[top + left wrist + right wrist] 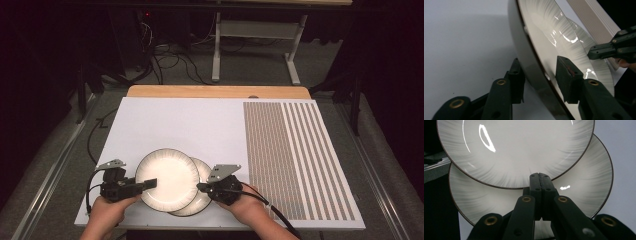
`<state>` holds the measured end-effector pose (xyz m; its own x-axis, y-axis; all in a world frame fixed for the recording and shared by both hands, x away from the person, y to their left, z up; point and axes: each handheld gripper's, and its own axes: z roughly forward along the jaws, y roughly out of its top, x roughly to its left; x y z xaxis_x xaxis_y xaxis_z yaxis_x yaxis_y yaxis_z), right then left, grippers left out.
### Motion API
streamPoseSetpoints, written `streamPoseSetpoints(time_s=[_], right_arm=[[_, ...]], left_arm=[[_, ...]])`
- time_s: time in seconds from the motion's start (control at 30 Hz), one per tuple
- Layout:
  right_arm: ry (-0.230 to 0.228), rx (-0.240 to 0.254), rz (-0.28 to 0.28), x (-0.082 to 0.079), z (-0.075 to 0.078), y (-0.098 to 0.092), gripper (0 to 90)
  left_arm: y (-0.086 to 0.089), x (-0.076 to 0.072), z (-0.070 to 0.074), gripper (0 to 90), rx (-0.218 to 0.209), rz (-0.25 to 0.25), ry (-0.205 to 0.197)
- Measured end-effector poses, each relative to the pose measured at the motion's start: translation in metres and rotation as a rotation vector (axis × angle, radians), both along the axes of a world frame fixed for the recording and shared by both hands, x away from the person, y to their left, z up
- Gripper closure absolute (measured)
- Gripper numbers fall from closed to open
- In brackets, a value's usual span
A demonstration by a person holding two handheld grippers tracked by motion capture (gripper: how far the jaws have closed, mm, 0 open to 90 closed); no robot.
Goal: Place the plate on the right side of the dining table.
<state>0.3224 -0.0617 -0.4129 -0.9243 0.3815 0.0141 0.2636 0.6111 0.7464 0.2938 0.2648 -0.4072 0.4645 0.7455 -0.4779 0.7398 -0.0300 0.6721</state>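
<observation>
Nearby, at the front edge of the white table top [165, 120], two pale plates with dark rims overlap. Upper plate [167, 179] lies to the left, resting partly on the lower plate [202, 200], which peeks out at the right and front.

Left gripper [150, 184] comes in from the left, its jaws straddling the upper plate's rim: one pad under the rim, one over the plate's face. Pads look close on the rim [534, 72], though whether both press I cannot tell for sure; a sliver of gap shows at the lower jaw.

Right gripper [201, 187] sits at the right side of the plates, jaws pressed together with nothing between them, tips over the lower plate just beside the upper plate's edge [539, 176].

Striped mat [295, 160] covers the table's right part, well apart from the plates
</observation>
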Motion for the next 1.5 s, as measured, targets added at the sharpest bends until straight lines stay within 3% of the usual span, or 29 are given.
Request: streamPoseSetpoints(time_s=[0.2,0.3,0.53,0.73,0.97,1.23,1.3,1.5], right_arm=[[-0.002,0.003,-0.003,0.000,0.000,-0.001,90.0],[0.003,0.004,-0.011,-0.001,0.002,-0.002,90.0],[-0.022,0.051,-0.031,-0.003,0.011,-0.011,90.0],[-0.029,0.098,-0.074,-0.002,0.020,-0.027,88.4],[-0.058,0.130,-0.145,-0.002,0.027,-0.052,79.7],[-0.110,0.174,-0.235,-0.007,0.037,-0.084,62.3],[-0.151,0.176,-0.267,-0.011,0.039,-0.092,56.2],[-0.202,0.217,-0.330,-0.018,0.047,-0.118,38.2]], left_arm=[[0.003,0.001,-0.001,66.2,-0.044,0.018,0.005],[0.005,0.000,0.000,69.7,-0.058,0.018,-0.015],[0.006,-0.002,0.000,74.2,-0.088,0.019,-0.037],[0.004,-0.004,0.002,78.1,-0.125,0.020,-0.087],[0.002,-0.009,0.005,80.2,-0.129,0.014,-0.140],[-0.001,-0.014,0.011,80.9,-0.086,0.009,-0.221],[-0.002,-0.015,0.012,80.9,-0.066,0.011,-0.246],[-0.006,-0.019,0.018,81.0,-0.007,0.018,-0.292]])
